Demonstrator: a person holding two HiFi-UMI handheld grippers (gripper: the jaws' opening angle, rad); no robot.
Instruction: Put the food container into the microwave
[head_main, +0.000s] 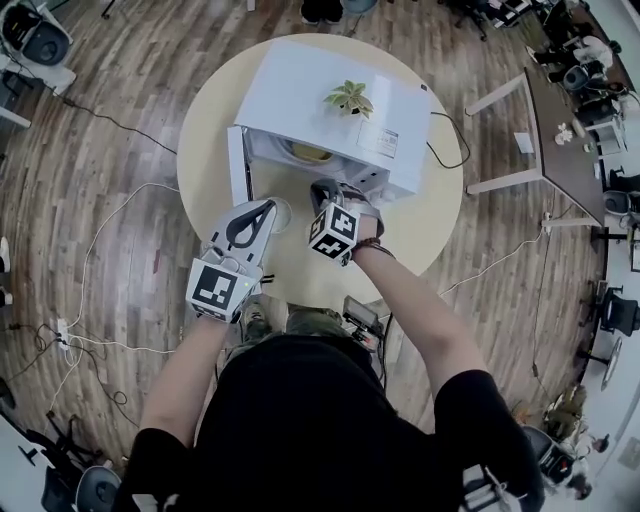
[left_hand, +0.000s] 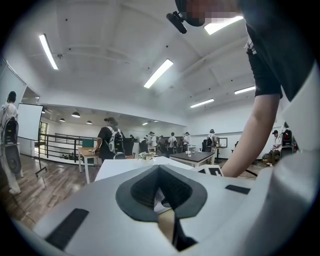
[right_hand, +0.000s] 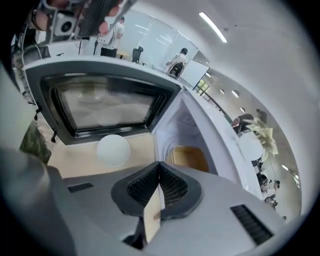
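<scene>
The white microwave (head_main: 330, 105) stands on the round table (head_main: 420, 225) with its door (head_main: 238, 165) swung open to the left. Inside the cavity sits the yellowish food container (head_main: 311, 152), which the right gripper view shows as a tan tub (right_hand: 189, 158) deep inside. My right gripper (head_main: 325, 190) hovers just before the opening, shut and empty (right_hand: 159, 166). My left gripper (head_main: 267, 206) is in front of the open door, shut with nothing in it (left_hand: 159, 168), aimed about level across the microwave's top.
A small potted plant (head_main: 349, 98) stands on the microwave. A white round disc (head_main: 281, 213) lies on the table below the door, close to my left gripper's tip. Cables trail over the wooden floor. Other tables and people fill the room behind.
</scene>
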